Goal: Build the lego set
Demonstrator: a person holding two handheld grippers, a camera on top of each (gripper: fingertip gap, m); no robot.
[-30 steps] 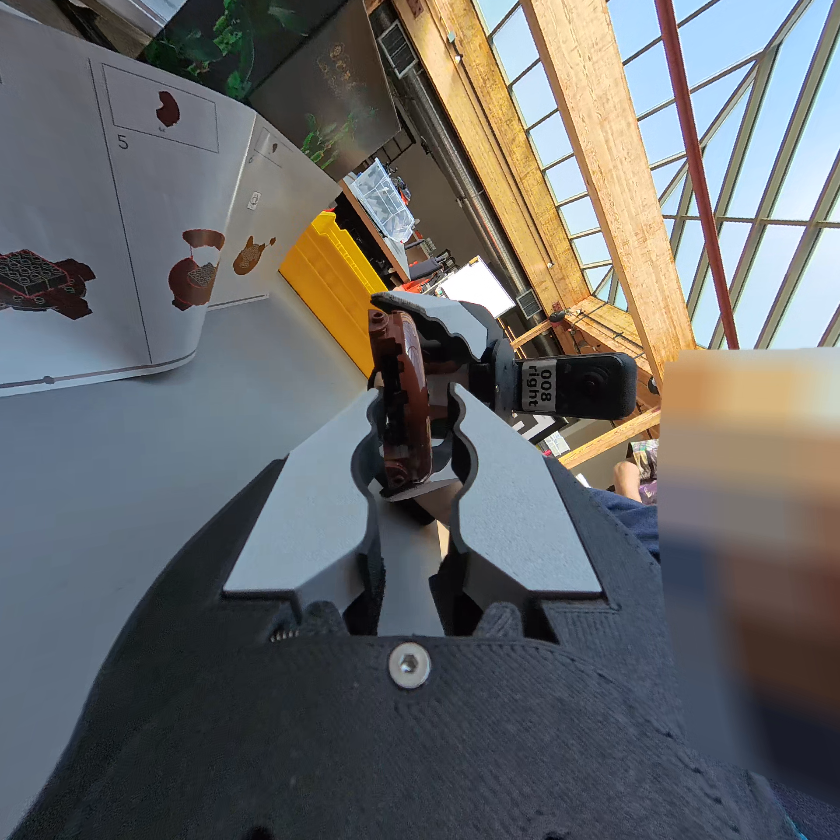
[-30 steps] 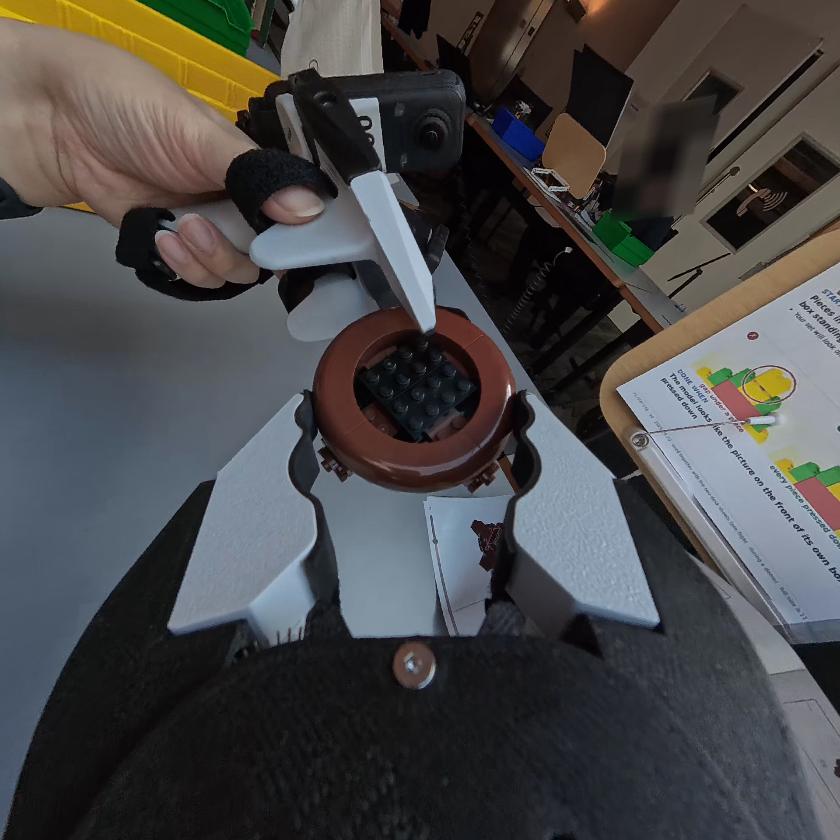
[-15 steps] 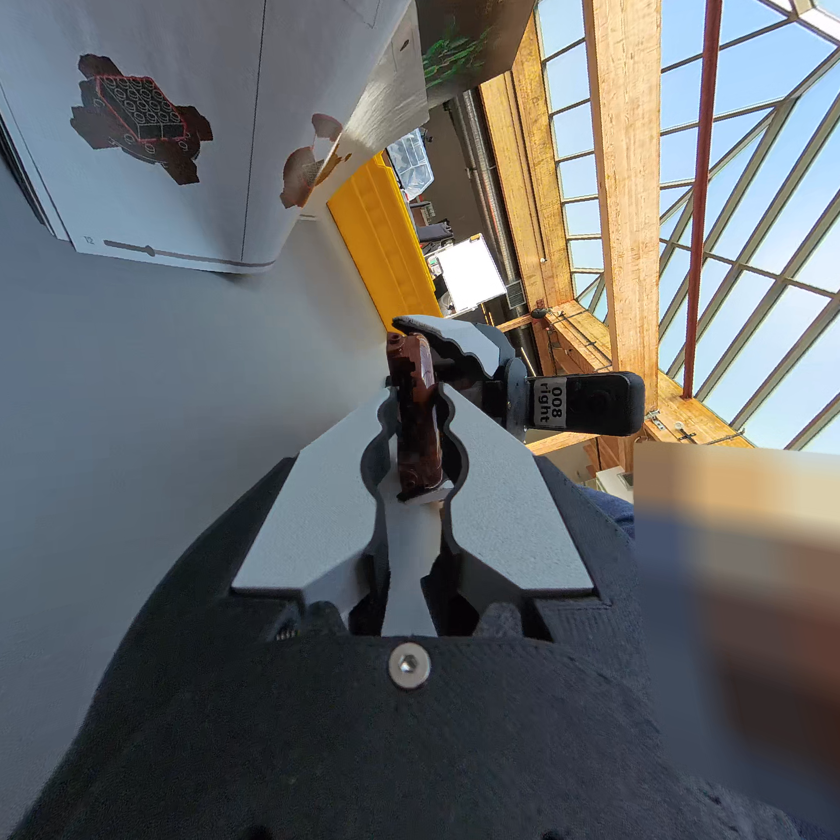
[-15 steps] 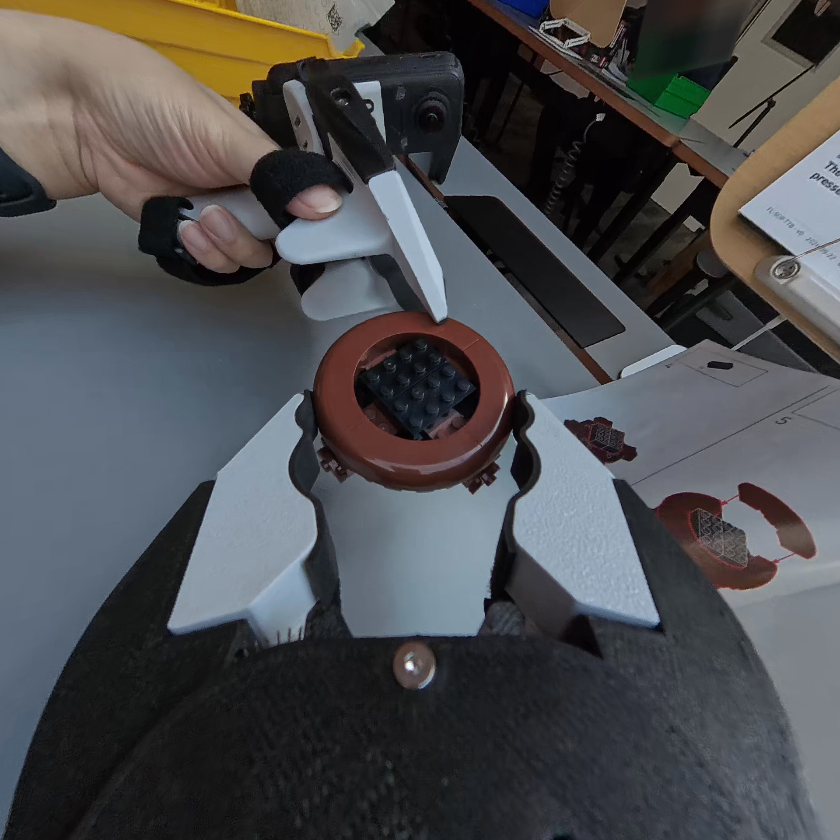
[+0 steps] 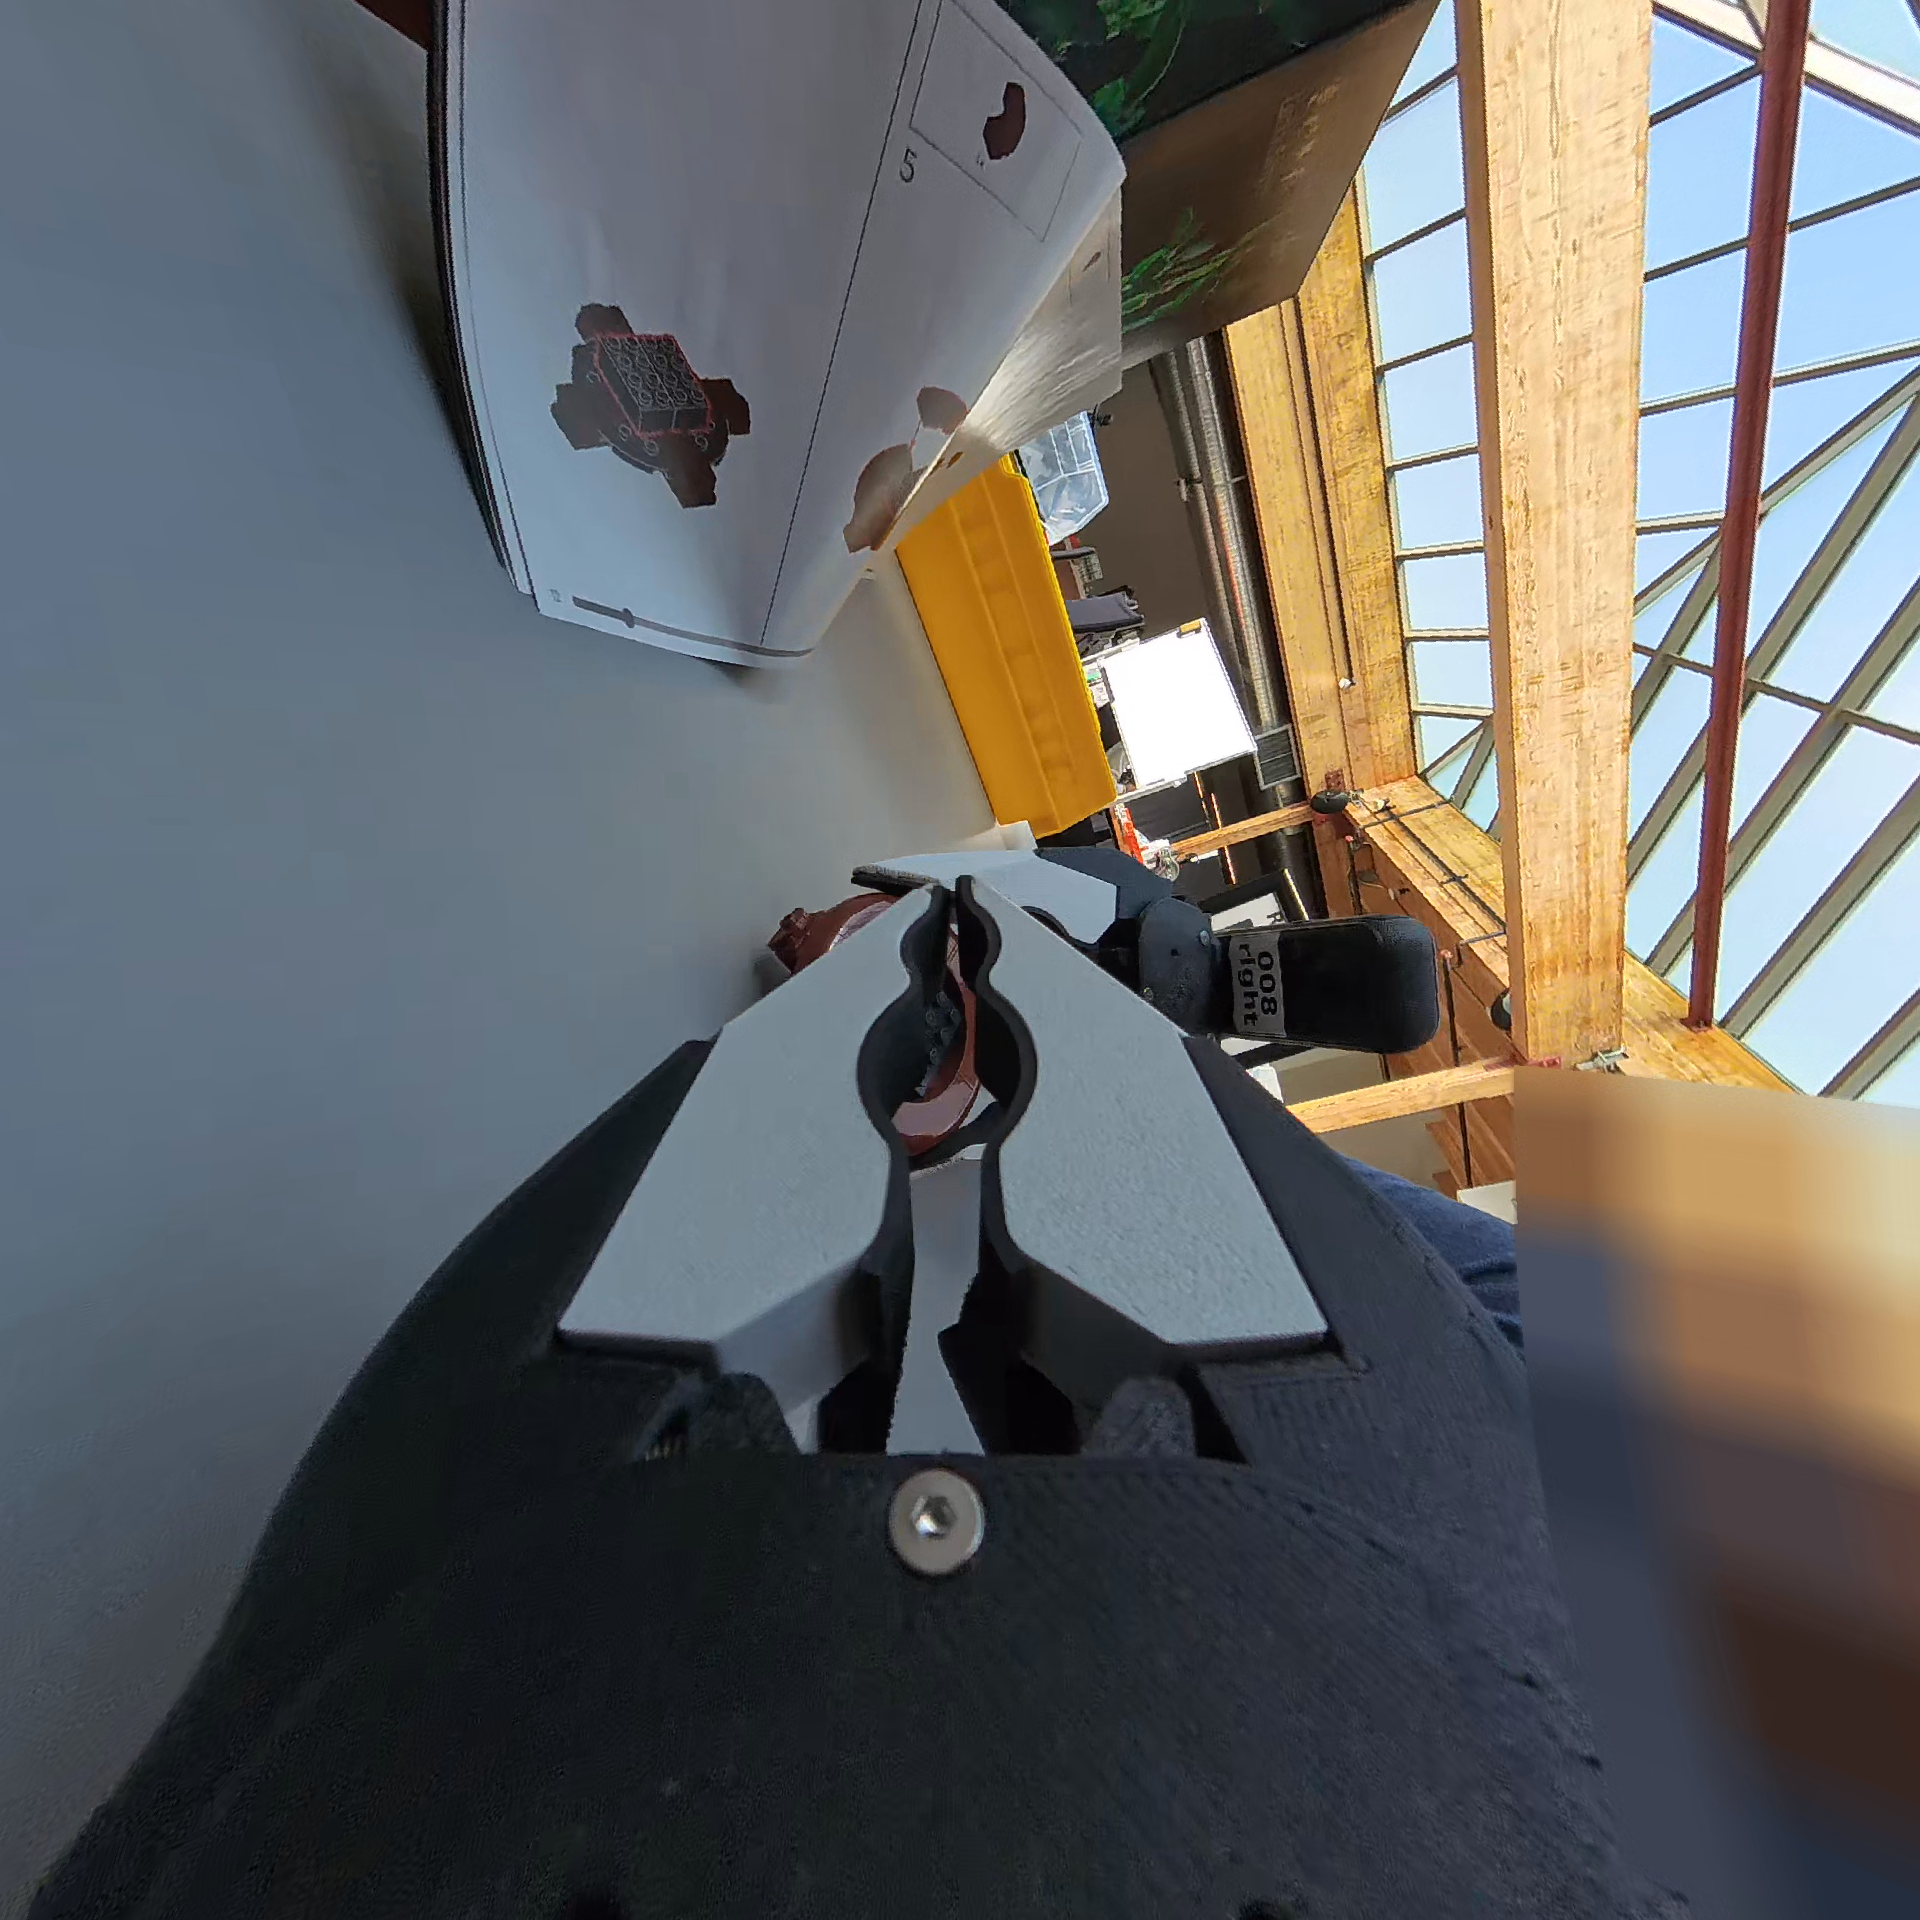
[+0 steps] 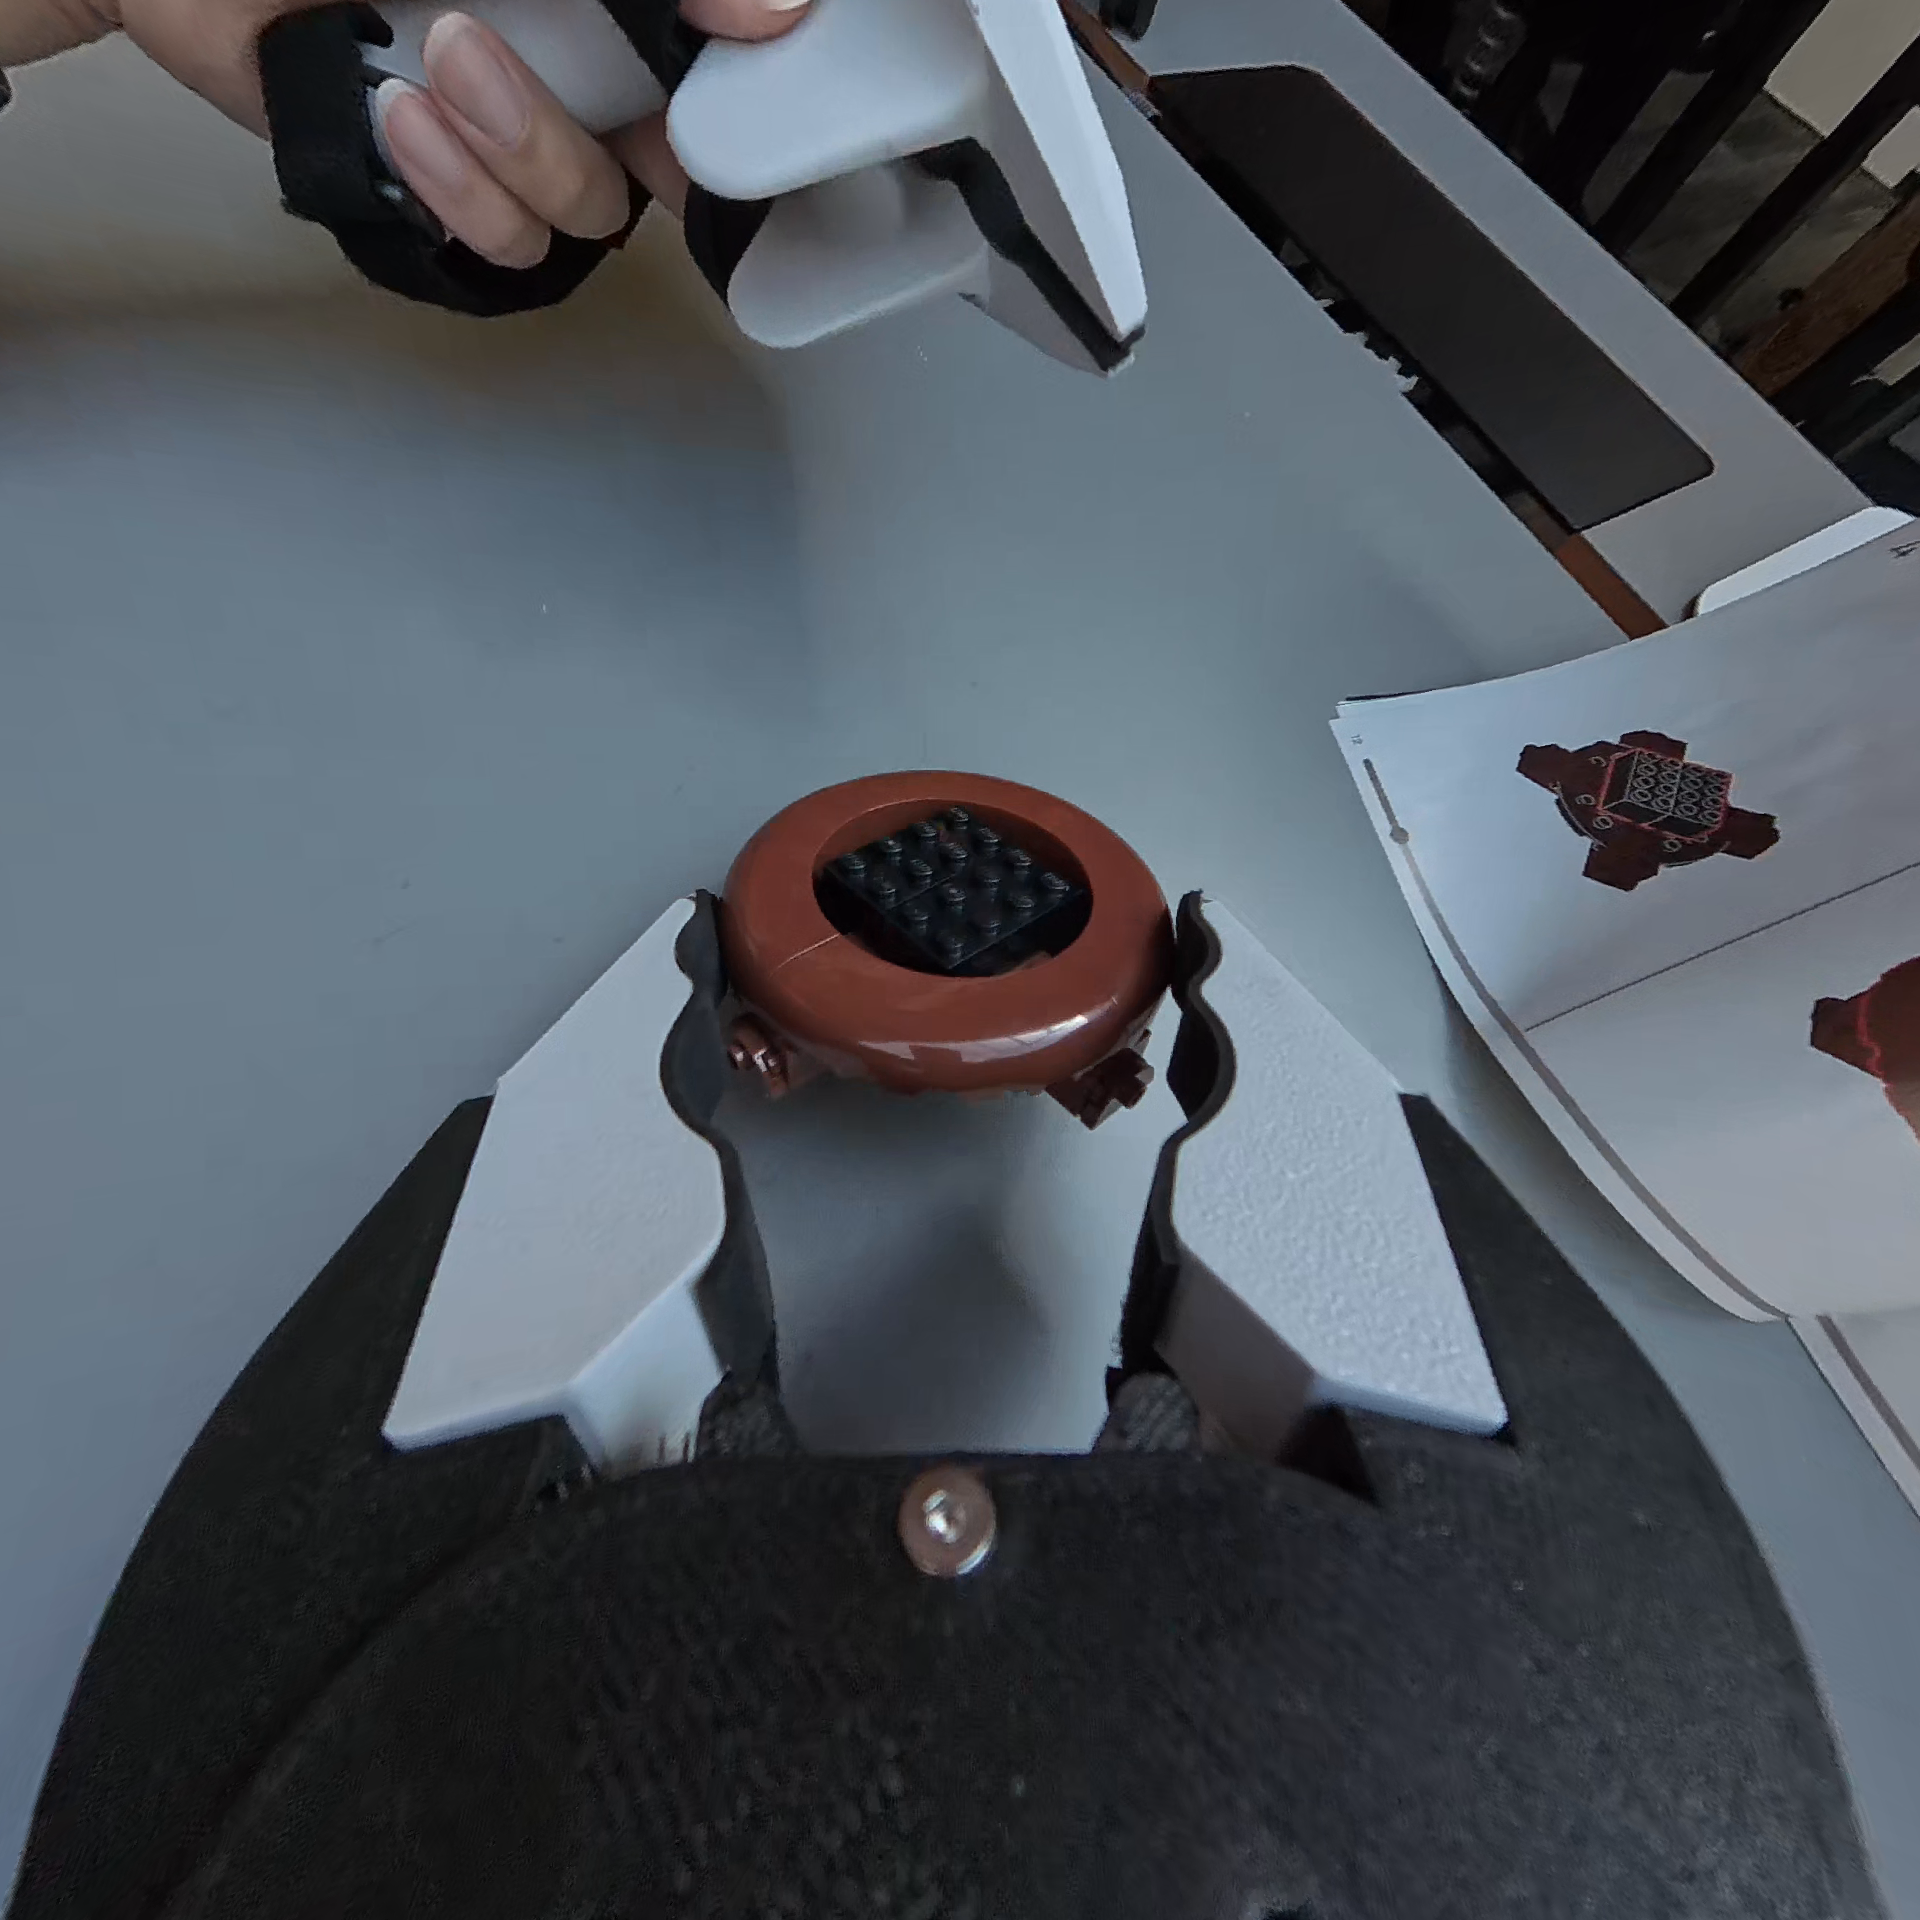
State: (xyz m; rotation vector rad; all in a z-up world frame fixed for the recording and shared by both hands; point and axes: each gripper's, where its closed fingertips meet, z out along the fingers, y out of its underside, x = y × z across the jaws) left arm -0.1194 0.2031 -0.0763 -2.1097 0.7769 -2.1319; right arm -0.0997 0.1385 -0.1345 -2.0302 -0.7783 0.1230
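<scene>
Pulling back from the brown ring model (image 6: 940,940), the left tongs (image 6: 1112,348) are now pressed closed and empty, while the right tongs (image 6: 940,935) still grip it above the grey bench (image 6: 416,623).

We see the round lego build (image 6: 940,940) between the two fingers (image 6: 582,1174) of the right claw (image 6: 945,997), resting on or just over the surface (image 6: 364,675) near its middle. The studded plate (image 6: 951,883) sits inside the build's ring. The left claw (image 6: 1101,332) hangs behind the build, apart from it, its fingers together, with the person's hand (image 6: 468,156) to its left. The instruction booklet (image 6: 1662,935) lies open on the surface to the right of the build, toward the right edge. In the left wrist view a bin (image 5: 1008,665) stands beyond the booklet (image 5: 727,343).
</scene>
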